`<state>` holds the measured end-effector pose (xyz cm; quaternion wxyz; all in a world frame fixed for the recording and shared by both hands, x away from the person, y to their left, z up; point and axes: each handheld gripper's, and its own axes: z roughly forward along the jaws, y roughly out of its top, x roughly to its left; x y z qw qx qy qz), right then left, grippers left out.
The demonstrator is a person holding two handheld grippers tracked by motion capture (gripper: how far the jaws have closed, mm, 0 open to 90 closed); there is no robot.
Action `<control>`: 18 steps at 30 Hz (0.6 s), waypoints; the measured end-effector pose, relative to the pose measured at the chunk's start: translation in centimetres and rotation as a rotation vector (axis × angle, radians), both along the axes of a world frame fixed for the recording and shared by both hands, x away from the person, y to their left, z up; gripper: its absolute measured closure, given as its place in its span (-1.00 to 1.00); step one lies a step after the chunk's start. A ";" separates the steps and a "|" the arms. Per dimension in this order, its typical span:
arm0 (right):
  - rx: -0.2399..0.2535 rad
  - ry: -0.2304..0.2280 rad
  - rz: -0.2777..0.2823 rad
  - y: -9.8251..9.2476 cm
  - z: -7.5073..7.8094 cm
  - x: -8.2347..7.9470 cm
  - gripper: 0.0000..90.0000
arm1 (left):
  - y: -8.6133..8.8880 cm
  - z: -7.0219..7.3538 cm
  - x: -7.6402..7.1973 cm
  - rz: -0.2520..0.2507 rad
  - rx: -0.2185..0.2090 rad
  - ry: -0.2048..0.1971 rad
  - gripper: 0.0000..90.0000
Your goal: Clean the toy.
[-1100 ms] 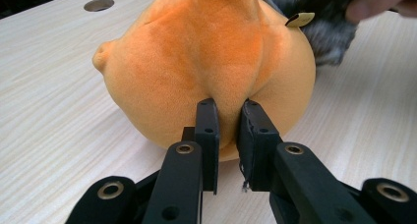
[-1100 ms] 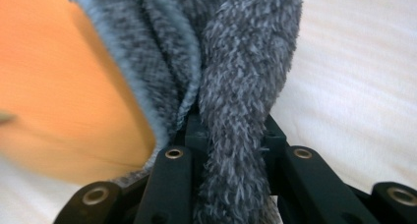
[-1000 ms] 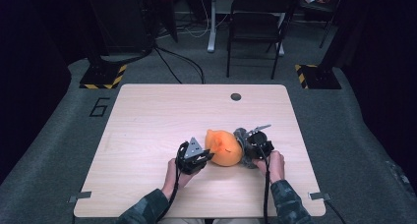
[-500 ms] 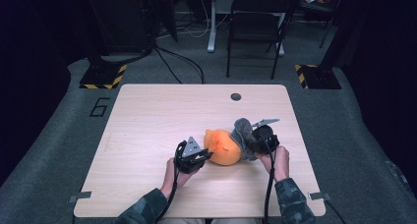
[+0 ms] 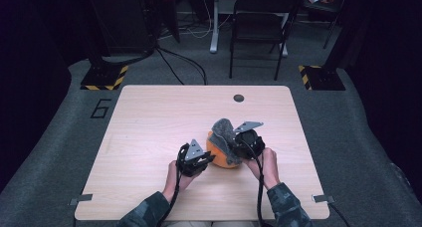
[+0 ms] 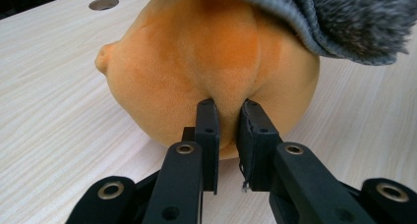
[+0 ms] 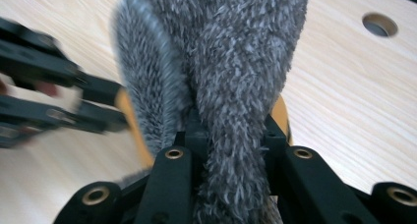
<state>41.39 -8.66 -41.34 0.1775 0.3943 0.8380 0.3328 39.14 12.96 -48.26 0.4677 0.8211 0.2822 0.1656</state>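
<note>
An orange plush toy (image 5: 220, 151) lies on the wooden table (image 5: 149, 122), right of centre near the front. A grey furry cover (image 5: 224, 130) drapes over its top and right side. My left gripper (image 5: 206, 159) is at the toy's left, shut on a fold of the orange plush (image 6: 206, 52), with the grey cover (image 6: 344, 17) hanging above. My right gripper (image 5: 238, 145) is at the toy's right, raised off the table and shut on the grey fur (image 7: 231, 52). Past the right gripper (image 7: 231, 130) a strip of orange plush (image 7: 129, 116) and the blurred left gripper (image 7: 98, 103) show.
A round cable hole (image 5: 239, 97) sits near the table's far edge. Beyond the table stand a folding chair (image 5: 259, 33) and two stand bases with yellow and black stripes (image 5: 104, 77) (image 5: 321, 77). Both forearms come in over the front edge.
My right gripper has risen and moved away from the person, drawing the grey cover up over the orange toy. The left gripper has kept still on the plush.
</note>
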 end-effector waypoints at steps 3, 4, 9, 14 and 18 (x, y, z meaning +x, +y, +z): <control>0.016 0.026 -0.019 -0.8 -0.3 0.5 0.64 | 0.1 0.0 0.0 -0.001 0.000 0.001 0.77; 0.002 0.029 -0.026 -1.1 -0.5 0.7 0.64 | 0.1 0.0 0.0 0.001 -0.002 0.003 0.77; 0.024 0.099 -0.079 -3.0 -2.0 1.8 0.64 | 0.1 0.0 0.0 0.000 0.002 0.001 0.77; 0.004 0.148 -0.137 -4.4 -3.7 2.7 0.64 | 0.1 0.0 0.0 0.000 0.002 -0.002 0.77; -0.009 0.201 -0.173 -4.8 -5.2 3.3 0.64 | 0.0 -0.1 0.0 0.000 0.001 -0.005 0.77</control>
